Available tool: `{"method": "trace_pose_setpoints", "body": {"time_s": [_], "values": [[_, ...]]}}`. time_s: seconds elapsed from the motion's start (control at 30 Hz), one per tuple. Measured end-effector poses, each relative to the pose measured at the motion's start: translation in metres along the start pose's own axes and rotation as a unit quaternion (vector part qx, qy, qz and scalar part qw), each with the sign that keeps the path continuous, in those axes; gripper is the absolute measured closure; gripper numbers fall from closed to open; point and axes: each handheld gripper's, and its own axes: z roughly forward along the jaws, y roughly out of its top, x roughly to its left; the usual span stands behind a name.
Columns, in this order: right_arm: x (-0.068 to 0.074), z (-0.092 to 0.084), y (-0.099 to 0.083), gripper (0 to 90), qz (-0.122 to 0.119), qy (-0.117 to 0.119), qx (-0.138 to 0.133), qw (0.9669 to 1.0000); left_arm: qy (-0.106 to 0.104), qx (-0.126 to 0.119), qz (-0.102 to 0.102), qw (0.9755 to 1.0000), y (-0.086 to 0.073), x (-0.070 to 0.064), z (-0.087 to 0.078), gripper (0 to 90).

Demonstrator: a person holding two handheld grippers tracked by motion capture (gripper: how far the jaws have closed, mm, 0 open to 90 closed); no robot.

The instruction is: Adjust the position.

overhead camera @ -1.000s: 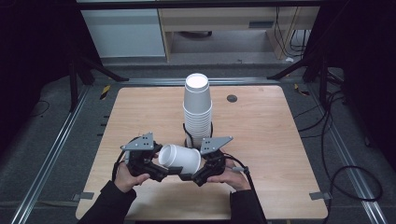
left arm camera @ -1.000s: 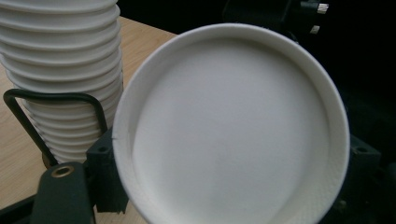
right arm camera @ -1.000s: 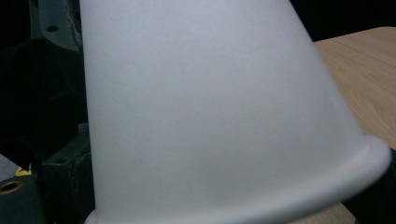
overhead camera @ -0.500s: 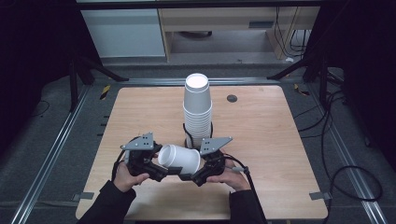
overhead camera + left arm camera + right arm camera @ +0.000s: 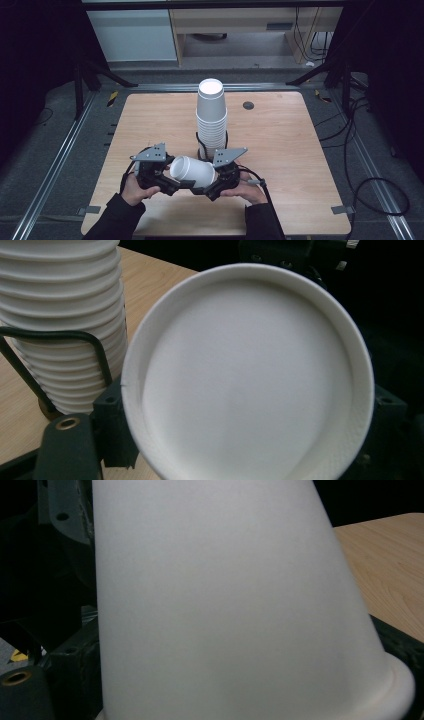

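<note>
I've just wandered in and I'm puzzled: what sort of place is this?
Probably a lab set up for recording handling tasks. A bare wooden table sits between metal floor rails, with loose cables around, and a person works a white paper cup beside a stack of cups.

no readable text, label, brand, number or sign is found in any view. the white paper cup (image 5: 192, 171) held between the grippers and the stack of cups (image 5: 211, 117) are plain white, unprinted, and the wooden table (image 5: 280, 145) is unmarked. a yellow-and-black patch is seen on the floor rail (image 5: 113, 97) at the far left corner, but nothing legible is carried on it.
</note>
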Motion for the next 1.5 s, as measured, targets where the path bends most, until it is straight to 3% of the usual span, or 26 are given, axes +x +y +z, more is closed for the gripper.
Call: {"method": "trace_pose_setpoints", "body": {"time_s": [0.27, 0.47, 0.73, 0.93, 0.97, 1.03, 1.07, 1.13, 1.37, 1.47, 1.5], "values": [[0.000, -0.001, 0.001, 8.0, -0.001, -0.003, -0.004, 1.0000, 0.006, -0.010, 0.002, 0.9999, 0.001, -0.001, -0.002, 18.5], [-0.001, -0.004, 0.001, 8.1, -0.002, -0.006, 0.005, 1.0000, 0.010, -0.025, 0.000, 0.9996, 0.004, 0.001, -0.013, 16.5], [-0.008, -0.016, 0.011, 8.0, -0.029, -0.028, 0.061, 0.9973, 0.019, -0.014, -0.002, 0.9997, 0.002, 0.008, -0.028, 15.1], [-0.015, -0.022, 0.022, 8.0, -0.052, -0.042, 0.107, 0.9920, 0.027, 0.038, -0.002, 0.9989, -0.004, 0.013, -0.024, 13.9], [-0.016, -0.021, 0.024, 7.9, -0.060, -0.044, 0.122, 0.9898, 0.028, 0.043, -0.003, 0.9987, -0.005, 0.014, -0.023, 13.9], [-0.016, -0.020, 0.024, 7.9, -0.063, -0.043, 0.129, 0.9887, 0.029, 0.051, -0.005, 0.9983, -0.006, 0.015, -0.021, 13.9], [-0.016, -0.017, 0.026, 7.9, -0.071, -0.042, 0.150, 0.9853, 0.030, 0.060, -0.004, 0.9977, -0.008, 0.016, -0.018, 13.8], [-0.016, -0.015, 0.026, 7.9, -0.076, -0.041, 0.161, 0.9832, 0.030, 0.073, -0.001, 0.9969, -0.009, 0.015, -0.014, 13.7], [-0.014, 0.000, 0.028, 7.8, -0.091, -0.028, 0.195, 0.9761, 0.029, 0.101, 0.003, 0.9945, -0.011, 0.014, -0.005, 13.4], [-0.011, 0.008, 0.027, 7.8, -0.098, -0.025, 0.215, 0.9713, 0.029, 0.112, 0.007, 0.9932, -0.011, 0.014, -0.002, 13.4], [-0.011, 0.008, 0.027, 7.8, -0.098, -0.025, 0.215, 0.9713, 0.029, 0.112, 0.007, 0.9932, -0.011, 0.014, -0.002, 13.4]]}}
